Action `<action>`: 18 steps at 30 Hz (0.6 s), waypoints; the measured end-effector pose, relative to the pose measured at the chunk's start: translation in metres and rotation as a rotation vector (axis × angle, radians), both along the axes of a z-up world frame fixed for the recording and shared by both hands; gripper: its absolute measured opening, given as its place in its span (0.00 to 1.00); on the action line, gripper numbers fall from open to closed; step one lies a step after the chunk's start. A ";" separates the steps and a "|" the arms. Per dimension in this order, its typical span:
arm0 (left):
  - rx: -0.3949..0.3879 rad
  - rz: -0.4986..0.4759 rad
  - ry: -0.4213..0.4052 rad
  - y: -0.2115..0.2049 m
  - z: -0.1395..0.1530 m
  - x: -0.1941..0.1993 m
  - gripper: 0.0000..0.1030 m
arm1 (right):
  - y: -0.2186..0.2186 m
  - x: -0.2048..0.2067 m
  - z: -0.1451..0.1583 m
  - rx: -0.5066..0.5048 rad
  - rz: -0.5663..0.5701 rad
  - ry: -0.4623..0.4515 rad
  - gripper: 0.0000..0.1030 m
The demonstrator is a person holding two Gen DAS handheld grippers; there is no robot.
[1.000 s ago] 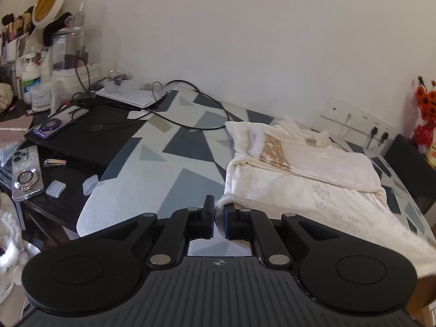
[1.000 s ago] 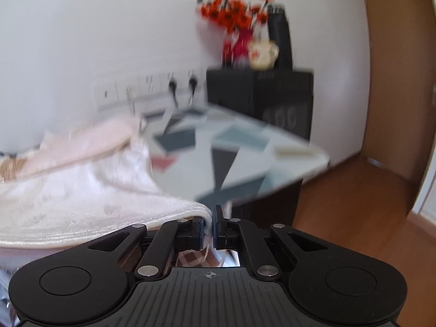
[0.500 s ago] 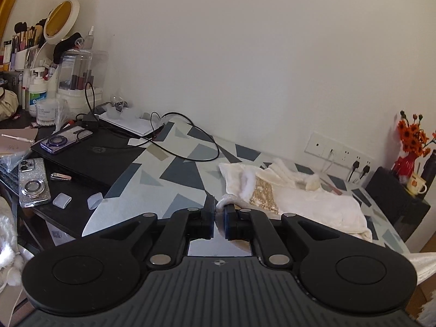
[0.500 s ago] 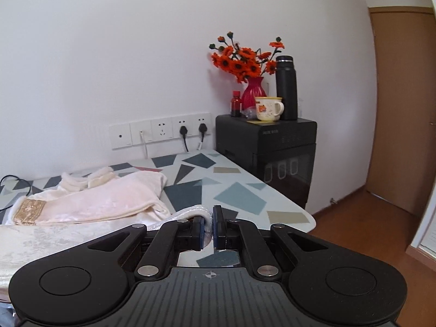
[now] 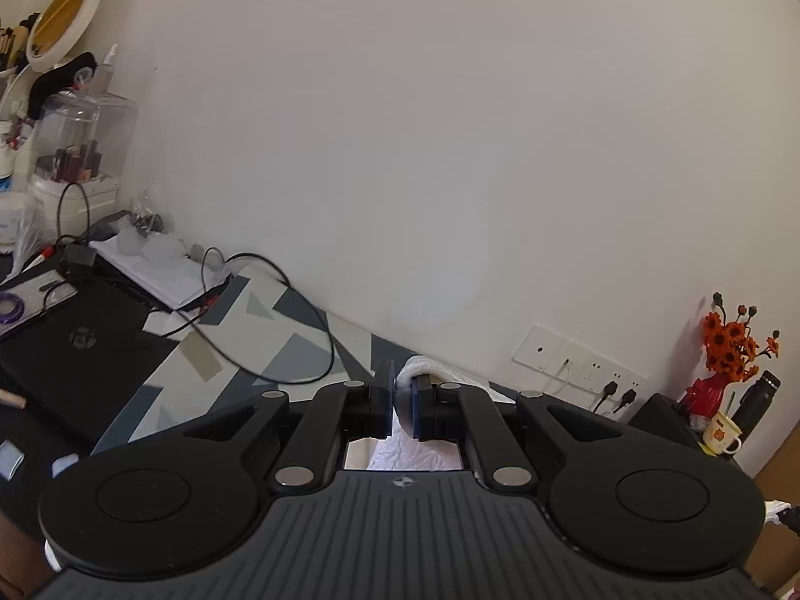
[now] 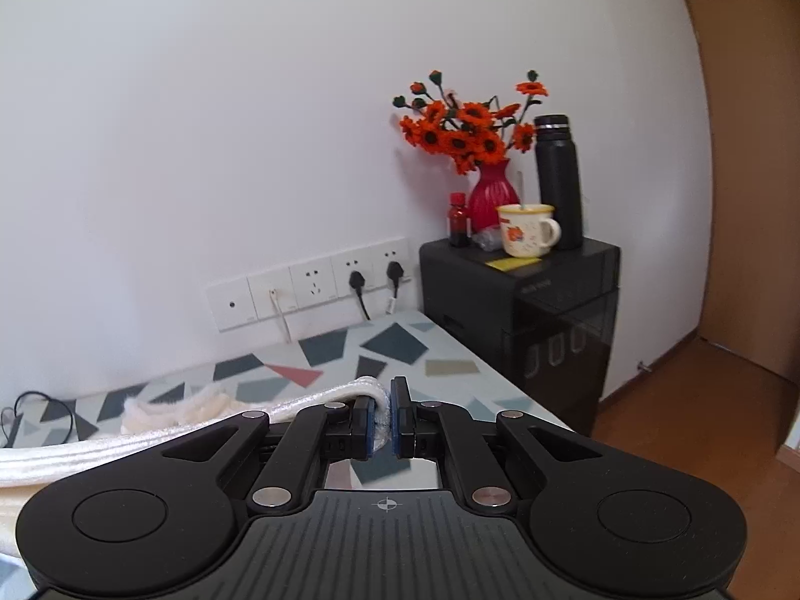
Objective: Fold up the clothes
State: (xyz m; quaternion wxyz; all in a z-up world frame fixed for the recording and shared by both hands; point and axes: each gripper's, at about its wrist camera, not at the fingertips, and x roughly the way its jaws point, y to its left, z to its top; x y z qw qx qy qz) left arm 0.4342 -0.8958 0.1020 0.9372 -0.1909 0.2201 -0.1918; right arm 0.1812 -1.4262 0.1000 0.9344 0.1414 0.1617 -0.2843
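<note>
Left gripper clamped on a bunched edge of the cream garment; right gripper likewise pinched tight on a cream fold of the same garment, cloth trailing away to the left, lifted off the table.

Table with a pale top patterned in grey, dark blue and red angular shapes, set against a plain white wall. Wall sockets just above the table's far edge, two black plugs in them.

Seen only from the left wrist: a black desk butting the table's left end, a phone on it, a black cable looping across the patterned top, white papers, a clear-domed cosmetics case and a round mirror at far left.

Clear only from the right wrist: a black cabinet past the table's right end, carrying a red vase of orange flowers, a small brown bottle, a cream mug and a black flask; wooden floor and a brown door beyond. More of the garment lying rumpled on the tabletop at left.
</note>
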 end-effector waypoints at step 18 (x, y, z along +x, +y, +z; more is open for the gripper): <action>0.263 0.189 0.317 -0.128 -0.083 0.250 0.07 | -0.132 0.278 -0.082 0.203 0.183 0.282 0.06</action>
